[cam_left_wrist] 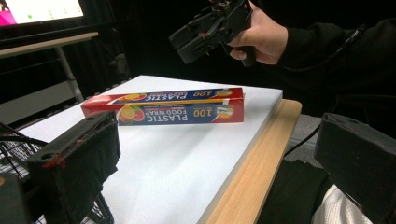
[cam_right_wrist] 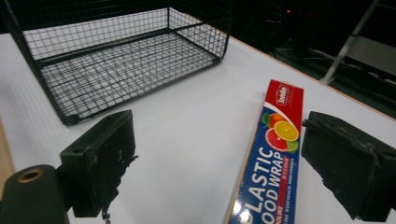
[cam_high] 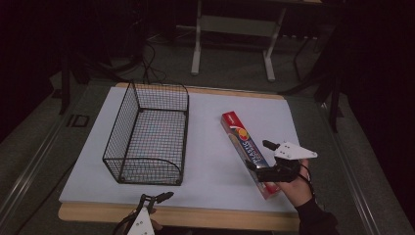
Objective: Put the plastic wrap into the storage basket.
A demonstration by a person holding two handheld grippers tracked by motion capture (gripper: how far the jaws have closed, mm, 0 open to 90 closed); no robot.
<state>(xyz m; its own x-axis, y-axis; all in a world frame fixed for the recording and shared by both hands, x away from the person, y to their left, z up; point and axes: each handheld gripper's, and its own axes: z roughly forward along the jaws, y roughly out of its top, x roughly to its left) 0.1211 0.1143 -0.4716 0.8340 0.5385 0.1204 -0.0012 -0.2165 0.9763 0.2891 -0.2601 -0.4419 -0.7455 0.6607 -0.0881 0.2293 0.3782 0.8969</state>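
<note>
Plastic wrap box (cam_high: 247, 152) lying flat on the white tabletop (cam_high: 210, 147), directly beneath the right claw (cam_high: 258, 169), running forward from it and, in the right gripper view, close to the right-hand jaw; right claw spread wide, holding nothing, hovering over the near end; left claw (cam_high: 155, 198) also agape and empty, low at the near edge. Likely slip: closing off-centre near the end could tip or swivel the long box; could nudge it toward the edge just behind. Wire basket (cam_high: 147, 134) well apart to the left; open board between, free for carrying across.
</note>
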